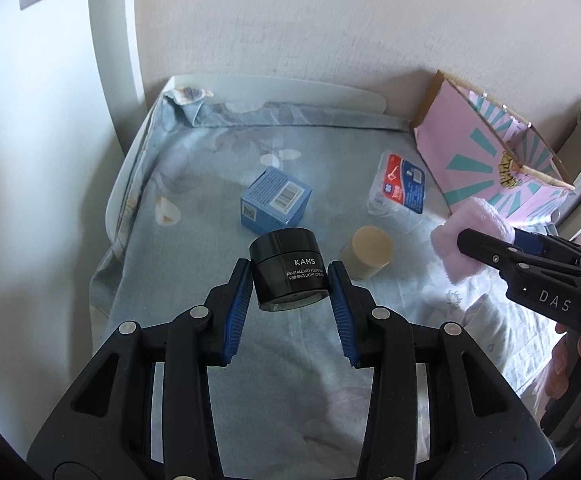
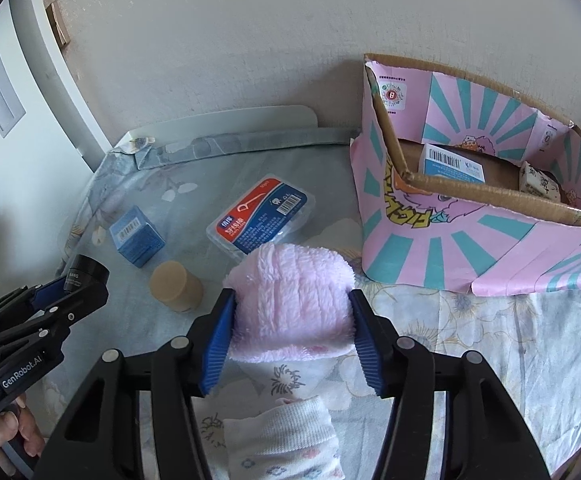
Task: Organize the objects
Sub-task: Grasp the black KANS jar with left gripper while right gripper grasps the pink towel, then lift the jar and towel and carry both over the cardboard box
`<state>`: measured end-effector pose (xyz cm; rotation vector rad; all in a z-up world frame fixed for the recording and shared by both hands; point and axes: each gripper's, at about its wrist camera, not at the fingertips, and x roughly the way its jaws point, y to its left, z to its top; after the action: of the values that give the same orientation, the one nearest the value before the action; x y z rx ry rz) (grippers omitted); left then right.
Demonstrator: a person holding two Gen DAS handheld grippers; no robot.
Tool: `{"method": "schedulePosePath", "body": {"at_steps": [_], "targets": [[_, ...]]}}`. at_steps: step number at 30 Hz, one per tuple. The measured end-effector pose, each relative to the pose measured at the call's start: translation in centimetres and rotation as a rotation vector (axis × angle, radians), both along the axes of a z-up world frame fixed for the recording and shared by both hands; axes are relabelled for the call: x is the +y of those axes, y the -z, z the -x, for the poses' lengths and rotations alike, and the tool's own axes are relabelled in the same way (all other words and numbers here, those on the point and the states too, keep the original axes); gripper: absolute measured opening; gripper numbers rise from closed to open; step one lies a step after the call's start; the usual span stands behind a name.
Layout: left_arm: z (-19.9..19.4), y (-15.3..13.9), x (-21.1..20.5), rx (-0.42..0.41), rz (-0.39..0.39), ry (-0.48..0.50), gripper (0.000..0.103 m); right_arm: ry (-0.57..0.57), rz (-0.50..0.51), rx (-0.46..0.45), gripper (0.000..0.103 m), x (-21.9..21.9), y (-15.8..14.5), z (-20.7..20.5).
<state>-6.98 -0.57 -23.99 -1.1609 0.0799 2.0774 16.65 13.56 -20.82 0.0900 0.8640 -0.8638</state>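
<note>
Black and glossy, the round cream jar (image 1: 288, 270) fills the left wrist view, its white lettering reading "KANS" over "REVITALIZING PLUMPING FIRMING LIGHT CREAM". The left gripper (image 1: 289, 280) points steeply down, its blue-padded jaws pinching the jar by its sides above the pale blue floral cloth (image 1: 194, 280) covering the worktop. Beyond the jar sit a small blue cardboard carton with a barcode (image 1: 276, 200), a tan cylindrical lidded pot (image 1: 368, 252) and a clear plastic floss-pick pack with a red and blue label (image 1: 400, 192). At the right, the right gripper, marked "DAS", holds a fluffy pink cloth (image 1: 470, 236).

From the right wrist, the right gripper (image 2: 292, 312) also tilts downward, its jaws squeezing the fluffy pink cloth (image 2: 290, 304) between the pads. Beside it stands a pink and teal cardboard box with cartoon lettering (image 2: 470, 236), open-topped, holding a blue barcoded packet (image 2: 452, 166). At the left, the left gripper, marked "GenRobot.AI", carries the jar (image 2: 86, 272), with fingers of a hand (image 2: 14, 432) on its handle.
</note>
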Motion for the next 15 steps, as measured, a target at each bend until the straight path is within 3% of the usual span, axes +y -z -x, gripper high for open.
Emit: {"method": "schedulePosePath", "body": {"at_steps": [15], "targets": [[0.0, -5.2, -1.2, 0.013, -0.067, -0.040, 0.036, -0.061, 0.020, -0.019, 0.052, 2.9, -4.1, -0.4]]}}
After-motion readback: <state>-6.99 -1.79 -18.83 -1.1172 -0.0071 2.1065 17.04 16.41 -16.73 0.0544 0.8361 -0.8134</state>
